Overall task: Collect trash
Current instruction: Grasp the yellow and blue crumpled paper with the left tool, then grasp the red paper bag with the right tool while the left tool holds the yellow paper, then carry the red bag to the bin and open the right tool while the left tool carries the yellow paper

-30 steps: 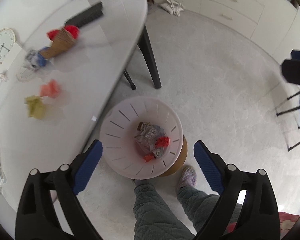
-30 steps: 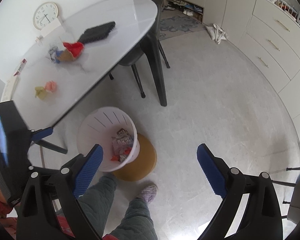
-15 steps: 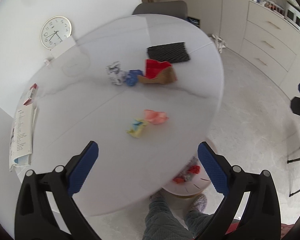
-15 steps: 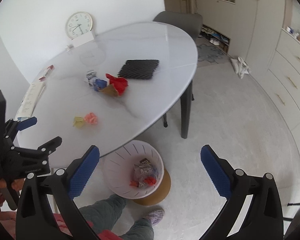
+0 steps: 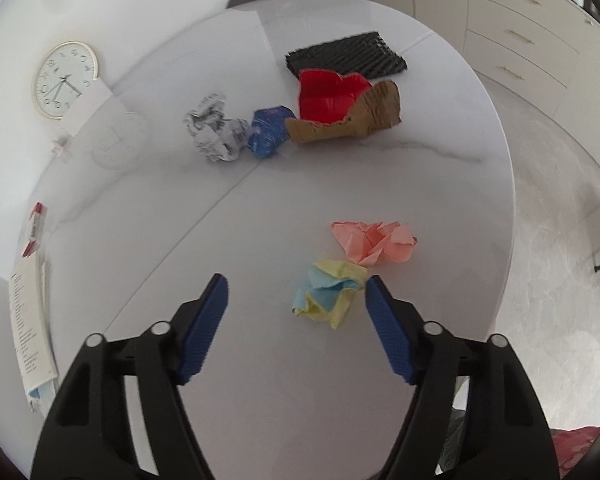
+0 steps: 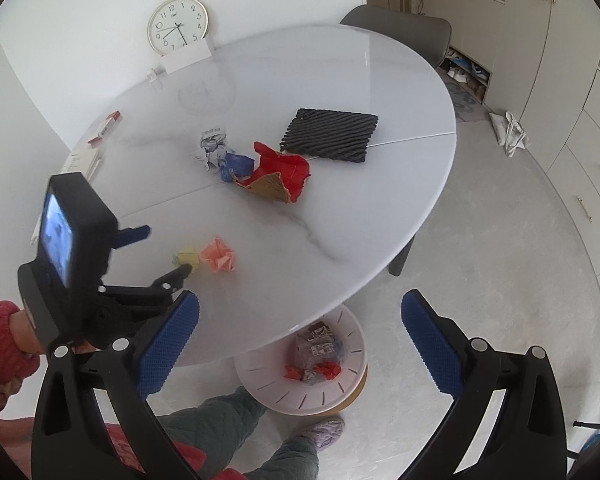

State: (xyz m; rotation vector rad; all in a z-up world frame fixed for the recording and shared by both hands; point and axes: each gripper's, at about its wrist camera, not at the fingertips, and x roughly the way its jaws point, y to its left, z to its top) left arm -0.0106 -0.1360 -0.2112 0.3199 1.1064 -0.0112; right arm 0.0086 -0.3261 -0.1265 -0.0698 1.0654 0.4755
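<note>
The left gripper (image 5: 294, 290) hangs over the white marble table (image 5: 440, 184), pointing steeply down, with the yellow-and-blue paper wad (image 5: 329, 295) lying between its 2 blue-padded fingers but well off centre: the wad sits just beside the right-hand pad (image 5: 386, 330) and far from the other. Its jaws have just been closing, yet neither pad presses on the paper, so nothing is gripped. A small shift toward that right-hand pad would probably centre the wad before the jaws finish closing. The pink paper wad (image 5: 374, 242) lies just beyond, touching or nearly touching the yellow one (a careless pinch might drag it along). The right gripper (image 6: 300, 320) is spread wide and empty, out past the table edge above the white bin (image 6: 340, 396), so the left is plainly nearer.
</note>
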